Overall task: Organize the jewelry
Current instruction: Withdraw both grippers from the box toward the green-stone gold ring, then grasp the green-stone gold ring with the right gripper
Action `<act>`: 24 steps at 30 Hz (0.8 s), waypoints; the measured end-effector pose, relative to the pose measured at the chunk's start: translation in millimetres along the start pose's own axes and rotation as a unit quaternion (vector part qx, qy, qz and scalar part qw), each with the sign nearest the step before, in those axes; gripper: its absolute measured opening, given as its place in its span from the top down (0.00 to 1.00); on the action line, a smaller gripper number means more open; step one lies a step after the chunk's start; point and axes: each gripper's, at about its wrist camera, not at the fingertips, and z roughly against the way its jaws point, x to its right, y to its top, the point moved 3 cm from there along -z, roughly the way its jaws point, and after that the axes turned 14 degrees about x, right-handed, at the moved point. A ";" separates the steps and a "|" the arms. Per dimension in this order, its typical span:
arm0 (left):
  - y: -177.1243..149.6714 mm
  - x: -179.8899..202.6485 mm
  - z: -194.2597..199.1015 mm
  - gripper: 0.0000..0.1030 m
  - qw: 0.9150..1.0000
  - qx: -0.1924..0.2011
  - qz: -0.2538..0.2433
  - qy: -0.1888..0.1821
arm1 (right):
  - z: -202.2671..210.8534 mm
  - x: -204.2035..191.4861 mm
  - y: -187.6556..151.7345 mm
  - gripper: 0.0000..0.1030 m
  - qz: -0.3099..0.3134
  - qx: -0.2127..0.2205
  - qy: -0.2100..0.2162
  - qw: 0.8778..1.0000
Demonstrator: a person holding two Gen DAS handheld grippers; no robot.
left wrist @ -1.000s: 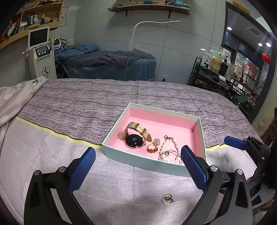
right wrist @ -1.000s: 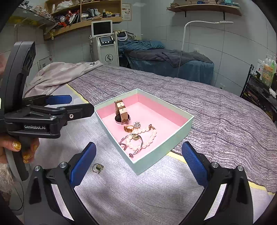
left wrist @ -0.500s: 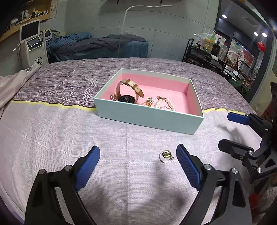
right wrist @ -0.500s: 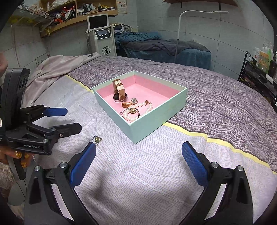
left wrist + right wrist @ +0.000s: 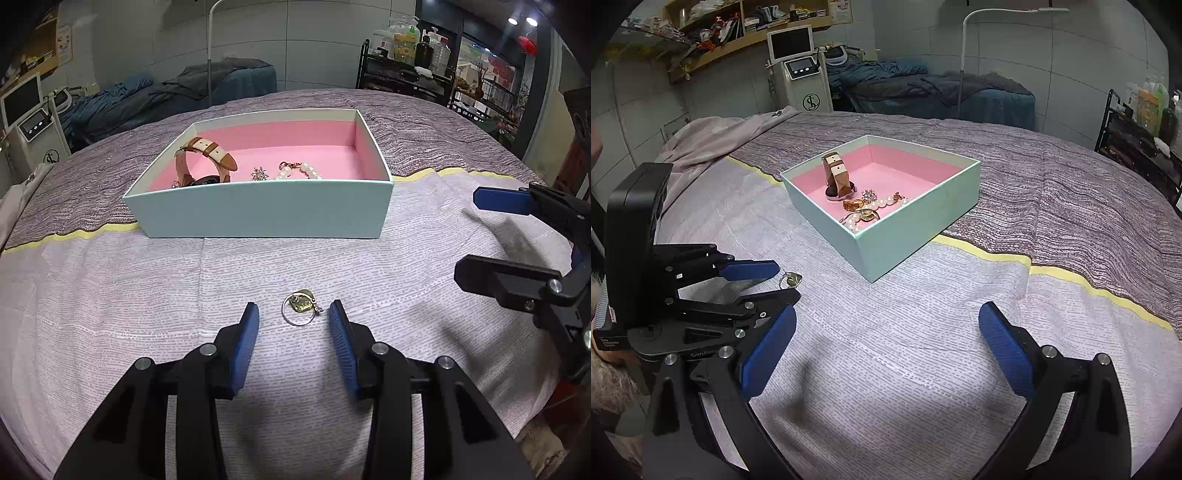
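A small gold-and-silver ring (image 5: 300, 312) lies on the pale bedspread in front of a mint box with a pink lining (image 5: 258, 218). My left gripper (image 5: 293, 310) sits low over the cloth with the ring between its blue fingertips. Its jaws are closing and the pads stand apart from the ring. In the right wrist view the ring (image 5: 789, 279) shows between the left gripper's tips (image 5: 785, 280). The box (image 5: 905, 243) holds a brown-strapped watch (image 5: 207, 162), a pearl bracelet (image 5: 303, 170) and other small pieces. My right gripper (image 5: 886, 314) hangs open over bare cloth.
The bed has a purple-grey striped blanket (image 5: 424, 125) behind the box, edged with a yellow band. My right gripper (image 5: 469, 234) is at the right edge of the left wrist view. A white machine with a screen (image 5: 798, 66) and a shelf rack (image 5: 406, 74) stand beyond the bed.
My left gripper has dropped and moved forward to the ring, and its jaws have narrowed around it. The right gripper has shifted a little and stays wide open.
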 end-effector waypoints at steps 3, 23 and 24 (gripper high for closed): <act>2.4 2.5 -1.6 0.75 1.000 0.002 -0.001 -0.005 | -2.1 -3.4 -0.7 0.05 0.001 -0.002 0.004 1.000; 16.7 -41.3 23.5 0.79 0.997 0.031 0.064 0.021 | -44.5 -73.1 -11.0 0.37 0.086 -0.069 0.092 0.990; 15.5 -44.9 24.1 0.79 0.997 0.030 0.067 0.025 | -49.7 -75.7 -10.4 0.38 0.091 -0.073 0.091 0.989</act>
